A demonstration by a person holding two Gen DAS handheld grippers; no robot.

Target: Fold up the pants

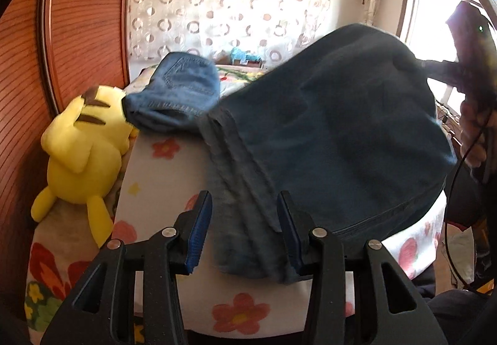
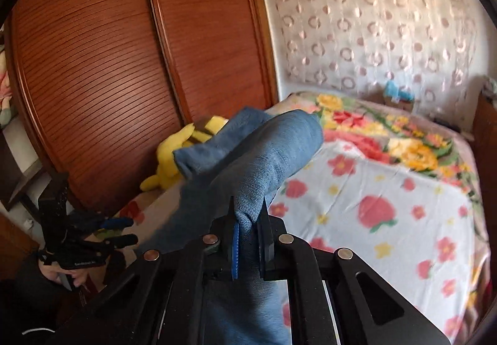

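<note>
Right gripper (image 1: 435, 68) and jeans (image 1: 341, 133) motion-blurred; plush toy (image 2: 174, 158) half hidden.

Matt blue denim pants (image 2: 264, 155)

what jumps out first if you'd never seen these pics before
The blue jeans dominate: the right hand-held gripper is shut on a bunched fold of denim and holds it above the floral bedspread. From the left wrist view the denim drapes across the bed between the open fingers of the left hand-held gripper. A bright yellow plush toy lies at the bed's left edge, against the wooden slatted wardrobe doors.
</note>
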